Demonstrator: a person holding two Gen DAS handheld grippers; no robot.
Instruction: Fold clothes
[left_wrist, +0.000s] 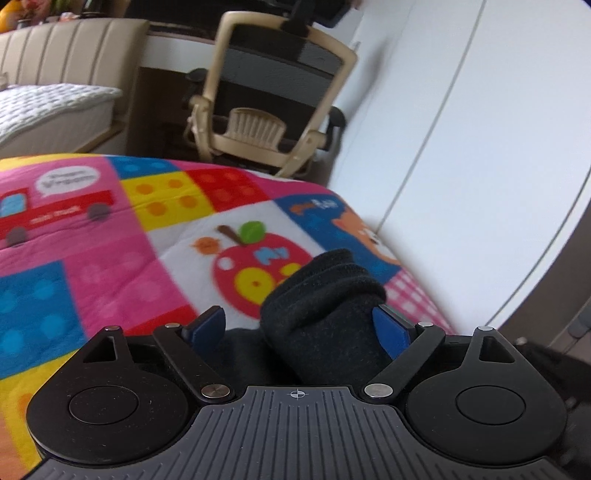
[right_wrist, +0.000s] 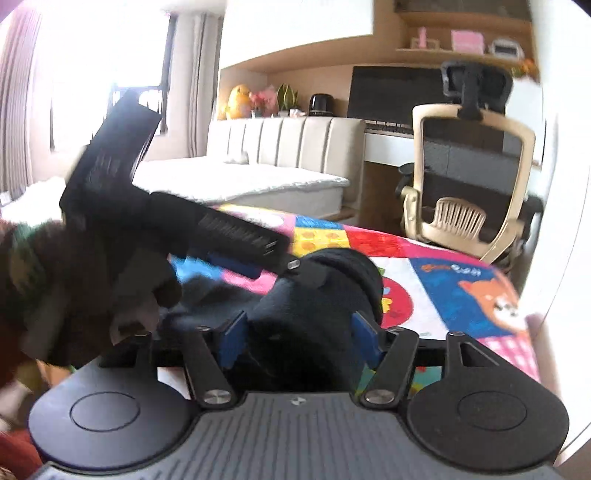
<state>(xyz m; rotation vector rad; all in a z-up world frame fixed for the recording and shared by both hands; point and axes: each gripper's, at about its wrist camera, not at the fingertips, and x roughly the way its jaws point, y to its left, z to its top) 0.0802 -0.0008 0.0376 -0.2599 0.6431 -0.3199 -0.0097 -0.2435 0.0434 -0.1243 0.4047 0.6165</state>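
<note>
We see a black fleece garment (left_wrist: 325, 310), rolled into a thick bundle, lying on the colourful blanket (left_wrist: 110, 236). Our left gripper (left_wrist: 299, 325) gapes wide around it, one pad clear. Our right gripper (right_wrist: 299, 341) brackets the bundle's sides; grip unclear.

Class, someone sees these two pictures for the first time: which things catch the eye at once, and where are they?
The bright cartoon blanket fills the middle, with its red apple and truck. A dark rolled garment lies on it just ahead of the left claw. Behind stands a beige office chair at a desk.
</note>
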